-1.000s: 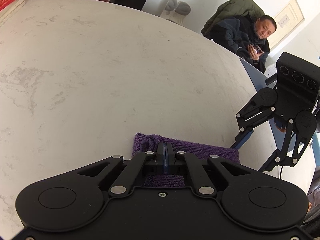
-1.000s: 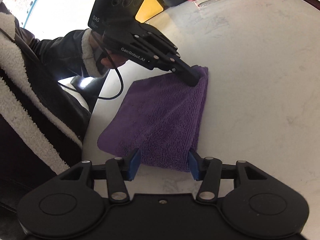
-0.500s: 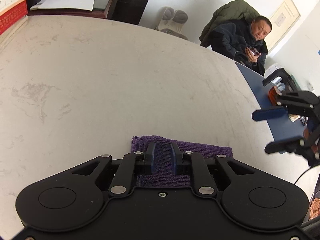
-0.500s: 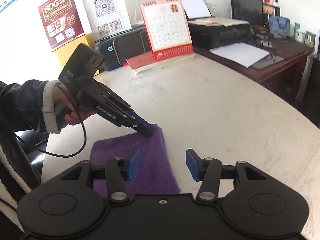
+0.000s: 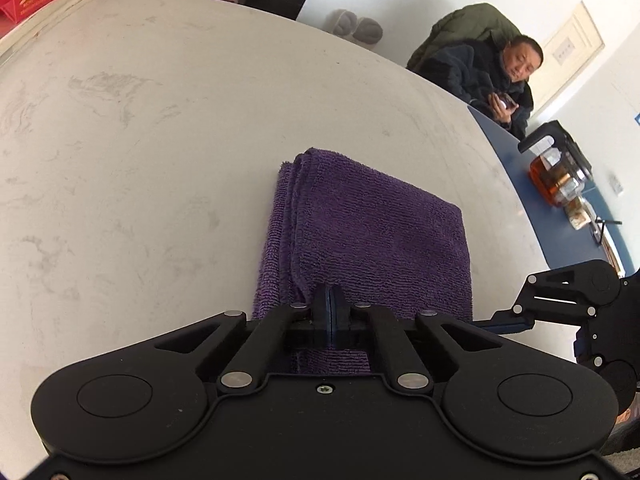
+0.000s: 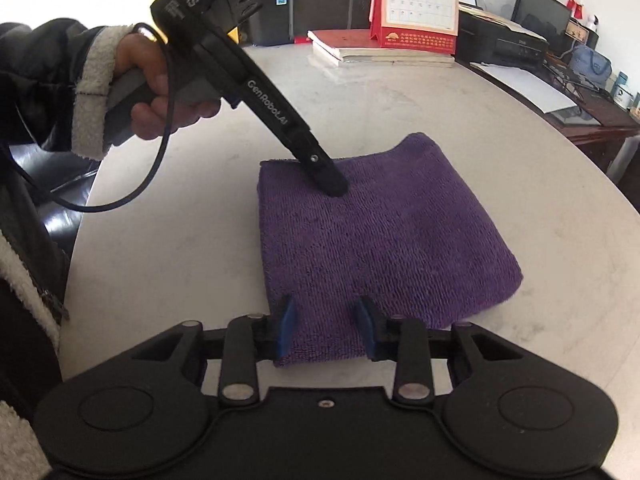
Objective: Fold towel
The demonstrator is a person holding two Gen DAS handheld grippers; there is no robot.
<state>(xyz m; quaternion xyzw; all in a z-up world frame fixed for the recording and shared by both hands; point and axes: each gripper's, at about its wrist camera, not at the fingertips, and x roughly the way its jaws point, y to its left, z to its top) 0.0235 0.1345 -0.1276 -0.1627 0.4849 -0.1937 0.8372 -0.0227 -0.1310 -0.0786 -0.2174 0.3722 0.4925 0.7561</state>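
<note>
Purple towel [image 6: 384, 236] lies folded into a thick rectangle on the pale table [image 5: 132, 168], near its rounded edge. Left gripper [image 6: 334, 188], carried by a hand [image 6: 160, 92] in a fleece-cuffed sleeve, has its jaws pressed together, tips down on the towel's far portion (whether cloth is pinched between them cannot be told). Right gripper [image 6: 326, 326] sits over the near edge, blue pads apart and closing, towel between them, not yet squeezed.

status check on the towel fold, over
Left hand-held gripper shut, tips on the folded purple terry towel. Right hand-held gripper closing astride its near edge. Nothing in the way.
</note>
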